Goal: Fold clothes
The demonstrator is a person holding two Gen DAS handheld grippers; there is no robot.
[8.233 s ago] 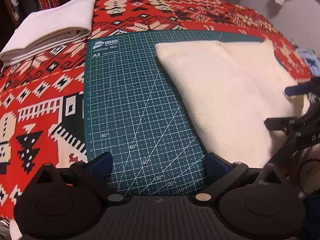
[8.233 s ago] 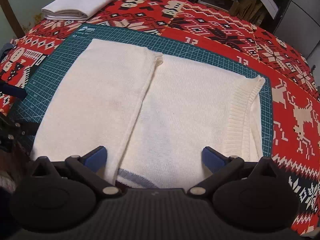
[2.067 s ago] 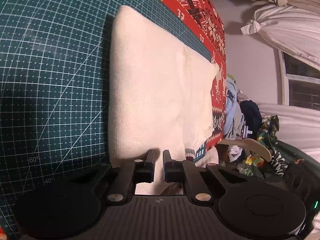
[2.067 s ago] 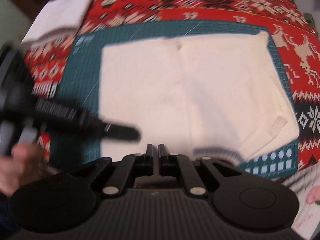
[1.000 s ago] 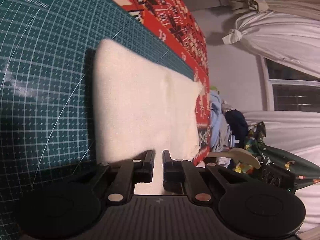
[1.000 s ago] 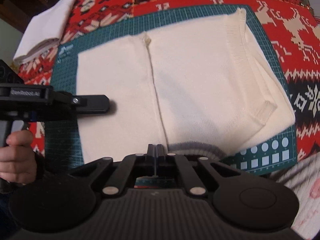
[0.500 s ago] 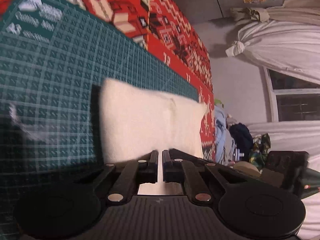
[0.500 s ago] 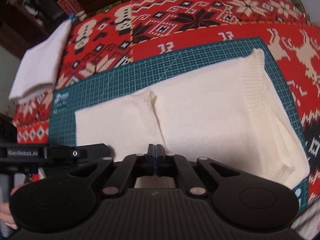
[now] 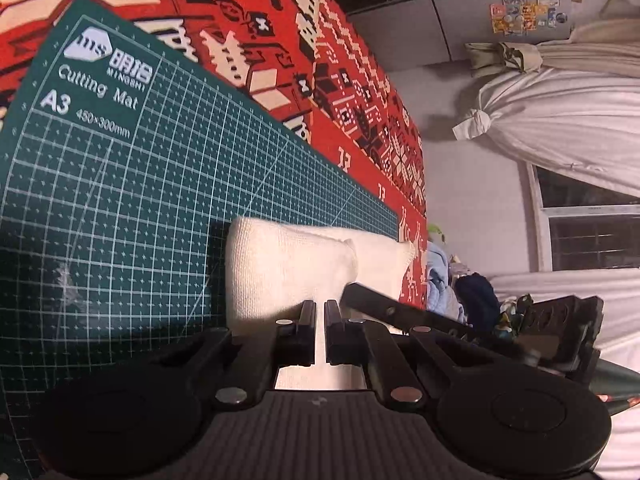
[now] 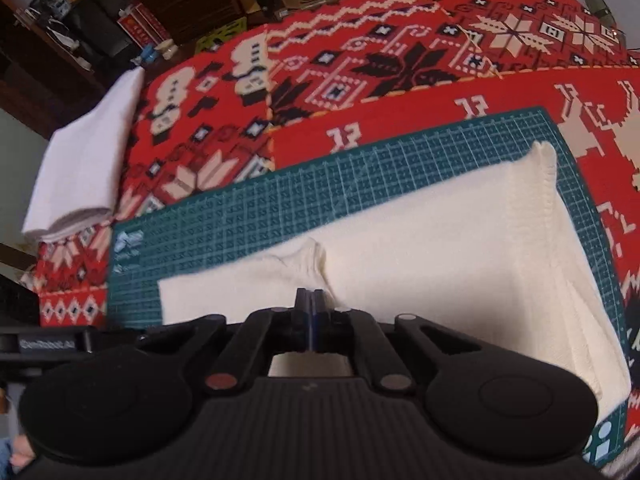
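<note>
A cream knitted sweater (image 9: 288, 268) lies on a green cutting mat (image 9: 140, 184), its near part raised off the mat. My left gripper (image 9: 320, 312) is shut on the sweater's near edge, and cream cloth shows in the slit between the fingers. In the right wrist view the sweater (image 10: 440, 248) spreads across the mat (image 10: 280, 208), ribbed hem to the right. My right gripper (image 10: 310, 304) is shut on the near edge at the middle seam. The left gripper's body (image 10: 48, 344) shows as a black bar at the lower left.
The mat rests on a red patterned blanket (image 10: 400, 60). A folded white cloth (image 10: 88, 168) lies at the blanket's far left. Beyond the blanket's right side is a heap of clothes (image 9: 460, 280), and dark shelves (image 10: 80, 32) stand behind.
Both grippers went from open to shut on the sweater's near edge. They have raised it and carried it toward the far side, so less of the sweater lies flat now.
</note>
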